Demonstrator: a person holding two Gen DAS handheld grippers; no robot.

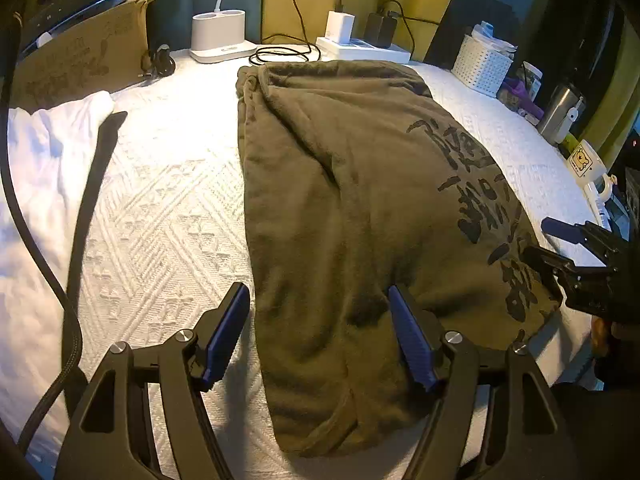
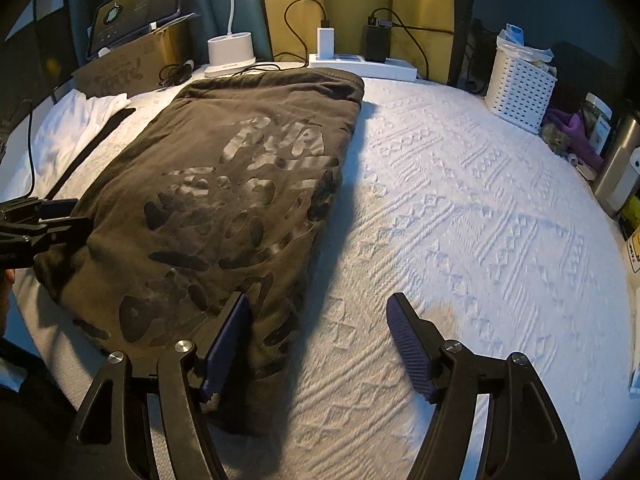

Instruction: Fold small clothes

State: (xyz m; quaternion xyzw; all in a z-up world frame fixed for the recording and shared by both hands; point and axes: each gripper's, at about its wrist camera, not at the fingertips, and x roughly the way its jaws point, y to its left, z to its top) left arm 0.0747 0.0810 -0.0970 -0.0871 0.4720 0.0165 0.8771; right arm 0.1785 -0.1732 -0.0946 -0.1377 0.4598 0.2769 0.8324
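Note:
An olive-brown garment [image 1: 340,200] with a black print lies folded into a long strip on the white textured cloth [image 1: 168,208]. My left gripper [image 1: 318,288] hovers open over its near left edge. One blue pad is above the white cloth, the other above the fabric. In the right wrist view the same garment [image 2: 224,184] fills the left half. My right gripper [image 2: 319,297] is open at its near right edge, with the left finger [image 2: 228,340] over the fabric and the right finger over bare cloth. Each gripper shows at the edge of the other's view: right gripper [image 1: 550,242], left gripper [image 2: 70,214]. Neither holds anything.
A white garment [image 1: 48,152] lies at the left with a black cable [image 1: 24,220] over it. Along the back stand a cardboard box [image 1: 80,60], a white holder [image 1: 218,32] and a power strip [image 1: 360,50]. A white basket [image 2: 520,84], steel bottle [image 1: 560,114] and mug [image 1: 586,158] line the right side.

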